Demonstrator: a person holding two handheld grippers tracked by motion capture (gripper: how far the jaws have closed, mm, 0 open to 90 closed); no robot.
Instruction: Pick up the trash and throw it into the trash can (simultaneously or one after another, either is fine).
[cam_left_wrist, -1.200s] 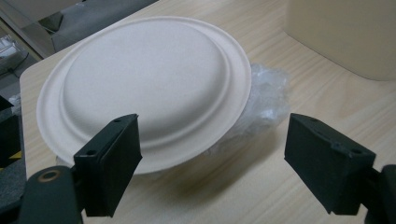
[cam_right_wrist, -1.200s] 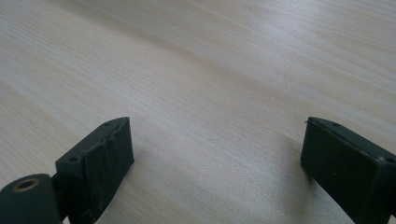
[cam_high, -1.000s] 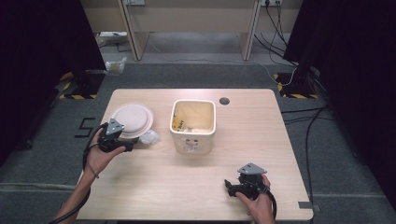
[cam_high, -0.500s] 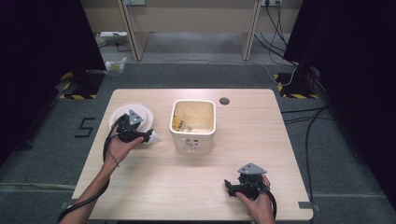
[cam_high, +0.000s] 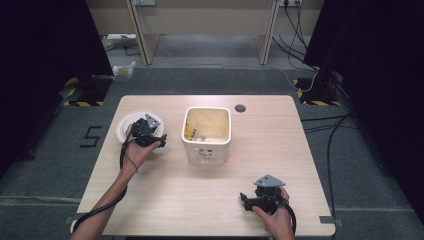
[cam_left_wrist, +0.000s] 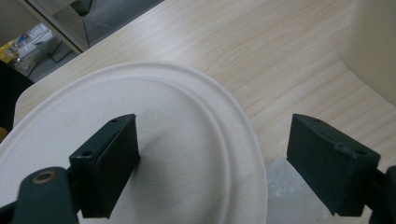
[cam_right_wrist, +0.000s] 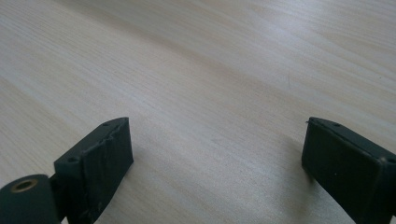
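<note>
My left gripper (cam_high: 148, 131) hangs over the round white paper plate (cam_left_wrist: 154, 140) on the pale wooden table (cam_high: 300, 150), jaws spread wide and empty; my right gripper (cam_high: 265, 192), equally wide, sits near the front edge; the square cream plastic bin (cam_high: 206, 132) stands between them.

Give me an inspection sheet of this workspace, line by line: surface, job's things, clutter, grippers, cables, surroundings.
Surface: light wooden table, dark round grommet near far edge.
Job's things: white round paper plate at left; cream square plastic bin at centre, small items inside, too small to identify.
Clutter: clear crumpled plastic piece beside the plate's rim.
Grippers: left gripper open, jaws straddling the plate's rim; right gripper open above bare wood near the front edge.
Cables: black cable trailing from left gripper; floor cables at right.
Surroundings: grey carpet floor, black curtains, wooden desk legs behind.
</note>
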